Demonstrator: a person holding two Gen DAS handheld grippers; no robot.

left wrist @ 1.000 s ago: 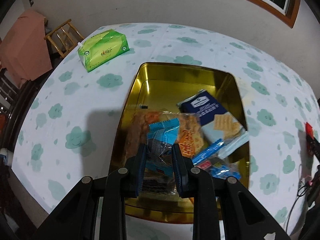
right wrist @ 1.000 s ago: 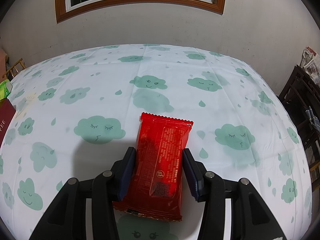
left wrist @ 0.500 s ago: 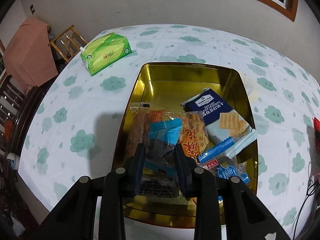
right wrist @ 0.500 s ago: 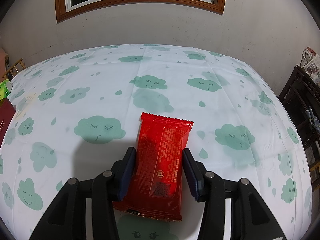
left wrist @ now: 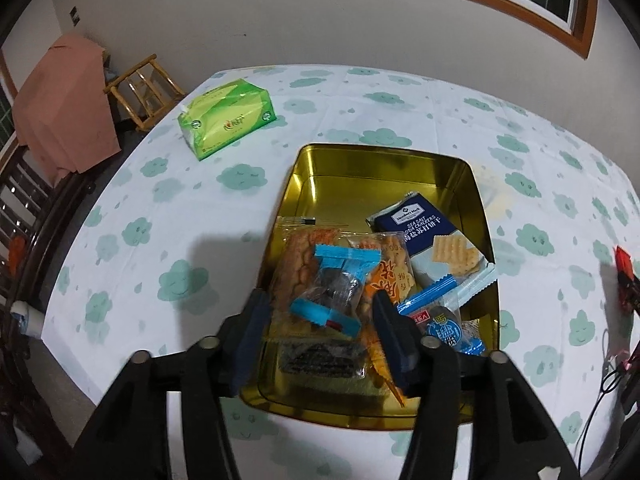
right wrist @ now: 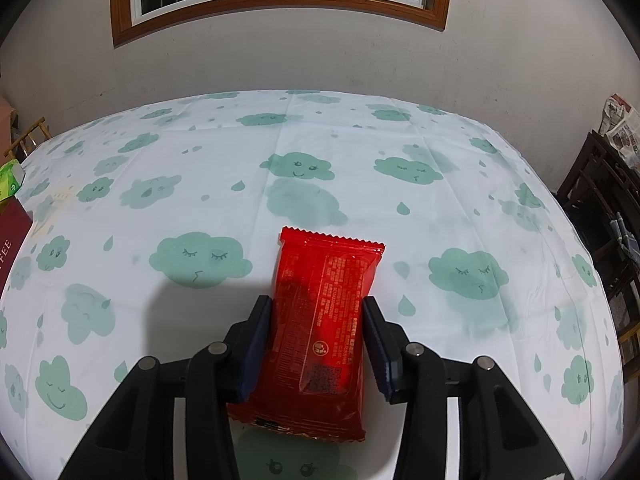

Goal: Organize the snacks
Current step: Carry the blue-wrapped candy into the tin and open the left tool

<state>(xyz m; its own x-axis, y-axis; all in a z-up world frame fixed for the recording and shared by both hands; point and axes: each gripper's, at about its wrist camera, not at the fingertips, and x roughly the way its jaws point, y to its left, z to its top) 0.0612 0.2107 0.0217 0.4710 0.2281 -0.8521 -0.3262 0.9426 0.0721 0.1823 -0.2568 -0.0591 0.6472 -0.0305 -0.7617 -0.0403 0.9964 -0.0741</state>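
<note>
A gold tin [left wrist: 472,184] on the cloud-print tablecloth holds several snack packets, among them a navy cracker pack [left wrist: 424,228]. A blue-ended packet [left wrist: 336,280] lies on top of the pile. My left gripper [left wrist: 320,300] hangs over it with its jaws opening; the packet sits between them, clear of both pads. In the right wrist view a red snack packet [right wrist: 324,320] lies flat on the cloth. My right gripper [right wrist: 316,304] is closing on it, and the pads meet its two long edges.
A green tissue pack [left wrist: 228,120] lies on the far left of the table, with a wooden chair [left wrist: 140,88] behind it. A dark red box [right wrist: 10,232] shows at the left edge of the right wrist view. Dark furniture [right wrist: 600,220] stands right of the table.
My left gripper's jaws have spread apart and let go of the blue-ended packet, which now rests on the pile in the tin. My right gripper's pads have drawn slightly inward against the red packet.
</note>
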